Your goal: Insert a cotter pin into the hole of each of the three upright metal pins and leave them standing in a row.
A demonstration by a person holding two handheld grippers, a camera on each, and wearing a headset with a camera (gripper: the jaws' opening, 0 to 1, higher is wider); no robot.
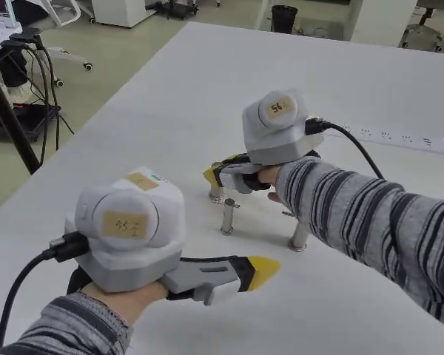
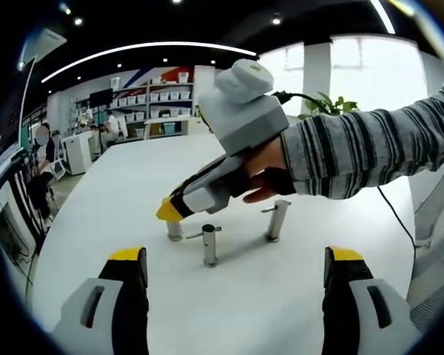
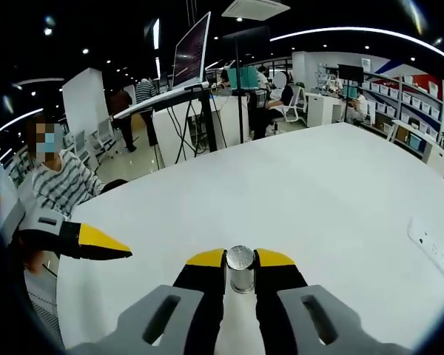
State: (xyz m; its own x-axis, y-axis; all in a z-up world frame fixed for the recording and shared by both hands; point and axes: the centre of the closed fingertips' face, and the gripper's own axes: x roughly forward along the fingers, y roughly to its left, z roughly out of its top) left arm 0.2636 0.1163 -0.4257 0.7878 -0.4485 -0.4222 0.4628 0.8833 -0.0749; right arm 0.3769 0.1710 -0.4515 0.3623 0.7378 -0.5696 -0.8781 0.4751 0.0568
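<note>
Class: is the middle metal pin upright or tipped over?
Upright: the middle pin stands on its end on the table, its round top uppermost.

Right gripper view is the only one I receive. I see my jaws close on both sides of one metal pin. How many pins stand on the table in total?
Observer: Three, all upright: the gripped pin, the middle pin and the third pin.
Operator: Do the other two have cotter pins?
Observer: A cotter pin sticks out near the middle pin's top; the third pin seems to carry one too.
Operator: Where is the left gripper?
Observer: The left gripper is open and empty, pointing toward the pins.
</note>
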